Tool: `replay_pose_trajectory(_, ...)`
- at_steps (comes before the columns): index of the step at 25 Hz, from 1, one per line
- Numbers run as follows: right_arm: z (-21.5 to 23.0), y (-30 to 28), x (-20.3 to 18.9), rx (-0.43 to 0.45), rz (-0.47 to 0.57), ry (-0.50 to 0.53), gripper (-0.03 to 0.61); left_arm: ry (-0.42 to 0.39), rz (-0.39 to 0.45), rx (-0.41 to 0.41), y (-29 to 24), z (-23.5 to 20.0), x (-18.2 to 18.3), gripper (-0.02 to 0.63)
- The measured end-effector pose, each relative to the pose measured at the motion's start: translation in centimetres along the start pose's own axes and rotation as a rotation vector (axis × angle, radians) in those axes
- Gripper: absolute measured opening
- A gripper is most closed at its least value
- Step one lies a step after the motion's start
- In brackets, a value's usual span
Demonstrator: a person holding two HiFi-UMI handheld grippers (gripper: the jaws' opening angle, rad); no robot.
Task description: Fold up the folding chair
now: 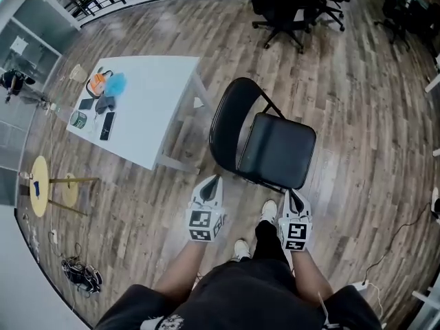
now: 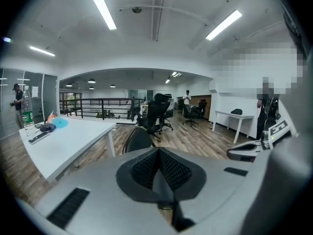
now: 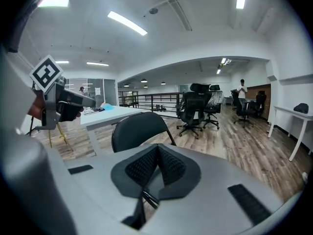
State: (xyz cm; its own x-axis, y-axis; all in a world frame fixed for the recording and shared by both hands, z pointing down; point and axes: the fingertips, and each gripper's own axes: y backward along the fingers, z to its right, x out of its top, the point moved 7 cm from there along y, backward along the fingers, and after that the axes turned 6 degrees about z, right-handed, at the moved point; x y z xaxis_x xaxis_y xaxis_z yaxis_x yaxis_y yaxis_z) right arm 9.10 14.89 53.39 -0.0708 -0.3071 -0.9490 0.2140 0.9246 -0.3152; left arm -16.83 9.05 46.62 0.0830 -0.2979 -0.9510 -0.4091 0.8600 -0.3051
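A black folding chair (image 1: 275, 150) stands unfolded on the wooden floor in front of me, its rounded backrest (image 1: 230, 126) on the left and its seat on the right. In the head view my left gripper (image 1: 214, 182) hovers shut just short of the backrest's near side, holding nothing. My right gripper (image 1: 294, 196) is also shut and empty, close to the seat's near edge. The backrest (image 3: 139, 129) rises above the closed jaws in the right gripper view; in the left gripper view only the top of the backrest (image 2: 138, 140) shows past the jaws.
A white table (image 1: 148, 105) with small items at its far end stands left of the chair. Black office chairs (image 1: 289, 9) stand beyond it. A yellow stool (image 1: 42, 184) is at the far left. My shoes (image 1: 269, 210) are just behind the chair.
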Motion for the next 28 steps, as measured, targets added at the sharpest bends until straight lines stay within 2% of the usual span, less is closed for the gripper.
replay_pose_trajectory(5,4.2,-4.9,-2.5,-0.016,-0.07,-0.047,0.015,-0.016,-0.139,0.083,-5.9,-2.6,-0.9,0.005)
replay_pose_trajectory(12,9.2,-9.4,-7.4,0.045,-0.171,-0.132,0.015,0.006,-0.308,0.202,-12.7,-4.5,-1.8,0.008)
replay_pose_trajectory(13,9.9,-10.2,-8.4,0.056,-0.208,-0.138,0.016,0.0,-0.334,0.201,-13.8,-4.6,-1.9,0.067)
replay_pose_trajectory(14,10.7,-10.9,-9.4,0.068,-0.247,-0.15,0.03,-0.012,-0.36,0.197,-14.9,-4.6,-1.9,0.162)
replay_pose_trajectory(15,11.3,-11.6,-10.4,0.077,-0.282,-0.17,0.121,-0.03,-0.381,0.194,-16.0,-4.8,-1.9,0.186)
replay_pose_trajectory(18,12.8,-13.1,-13.0,0.078,-0.364,-0.245,0.204,-0.093,-0.434,0.195,-18.4,-5.7,-1.9,0.22)
replay_pose_trajectory(20,13.9,-14.1,-14.8,0.067,-0.408,-0.29,0.222,-0.108,-0.464,0.203,-19.9,-6.8,-2.1,0.26)
replay_pose_trajectory(23,15.6,-15.6,-18.2,0.037,-0.473,-0.385,0.252,-0.113,-0.495,0.213,-22.1,-8.8,-2.7,0.278)
replay_pose_trajectory(26,17.8,-16.7,-22.0,-0.001,-0.54,-0.475,0.278,-0.102,-0.523,0.183,-24.5,-9.8,-3.5,0.285)
replay_pose_trajectory(28,19.1,-17.6,-24.6,-0.005,-0.578,-0.528,0.288,-0.134,-0.553,0.158,-25.8,-10.2,-4.0,0.291)
